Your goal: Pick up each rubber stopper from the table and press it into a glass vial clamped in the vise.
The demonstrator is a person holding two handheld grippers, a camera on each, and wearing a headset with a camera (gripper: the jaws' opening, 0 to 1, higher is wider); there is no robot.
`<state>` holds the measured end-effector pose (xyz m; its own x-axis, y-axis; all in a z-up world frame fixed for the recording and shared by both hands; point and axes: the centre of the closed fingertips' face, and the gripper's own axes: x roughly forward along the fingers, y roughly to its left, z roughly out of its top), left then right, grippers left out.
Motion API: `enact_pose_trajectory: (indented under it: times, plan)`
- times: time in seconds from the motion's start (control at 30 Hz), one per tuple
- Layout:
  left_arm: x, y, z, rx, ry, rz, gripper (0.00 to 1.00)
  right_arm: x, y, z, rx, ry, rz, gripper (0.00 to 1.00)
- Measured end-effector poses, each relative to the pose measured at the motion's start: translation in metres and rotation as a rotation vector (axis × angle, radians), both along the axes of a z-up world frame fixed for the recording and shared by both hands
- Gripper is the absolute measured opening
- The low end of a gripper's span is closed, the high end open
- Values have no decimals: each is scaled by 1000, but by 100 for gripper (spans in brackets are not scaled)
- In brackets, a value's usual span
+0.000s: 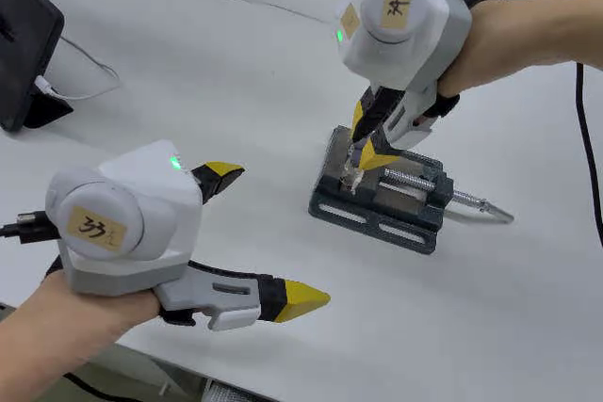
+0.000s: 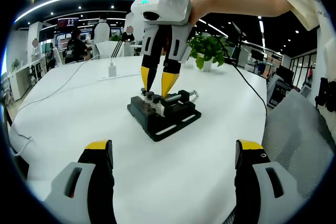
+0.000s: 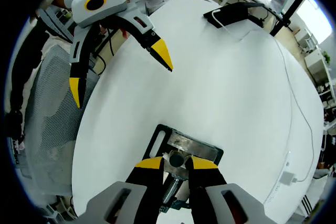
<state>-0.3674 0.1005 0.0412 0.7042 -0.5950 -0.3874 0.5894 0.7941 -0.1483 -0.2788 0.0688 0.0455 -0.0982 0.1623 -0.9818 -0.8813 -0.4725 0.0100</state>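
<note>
Right gripper [image 3: 177, 163] jaws are narrow, pinching the rubber stopper [image 3: 176, 158] at the vise [image 1: 377, 221]. Left gripper [image 2: 174, 146] hangs wide open.

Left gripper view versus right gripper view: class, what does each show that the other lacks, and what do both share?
Left gripper view: the vise side-on, the right gripper from outside with jaws narrow above it, and a potted plant. Right gripper view: a top-down look at a dark rubber stopper between that gripper's tips, the left gripper seen whole, wide open, and a black device. Shared: the white table and the vise.
</note>
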Motion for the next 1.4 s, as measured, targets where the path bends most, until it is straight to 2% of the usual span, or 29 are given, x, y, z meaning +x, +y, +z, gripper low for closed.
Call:
enact_pose_trajectory:
  times: [0.2,0.4,0.83,1.0,1.27,1.4]
  plan:
    - [3,2,2,-6,-5,7,96,7,-1,3,23,-3,-10,5]
    - [3,3,1,-6,-2,12,96,8,-3,0,23,26,-32,0]
    - [2,2,-3,-5,14,11,96,6,-5,-12,21,53,-45,0]
    - [2,0,-7,-4,22,6,96,4,-4,-11,26,62,-54,0]
    - [3,-3,-10,-11,31,-3,96,3,-3,-13,0,39,-71,0]
    - [5,-5,-11,-16,32,-4,95,2,-4,-13,-10,45,-73,0]
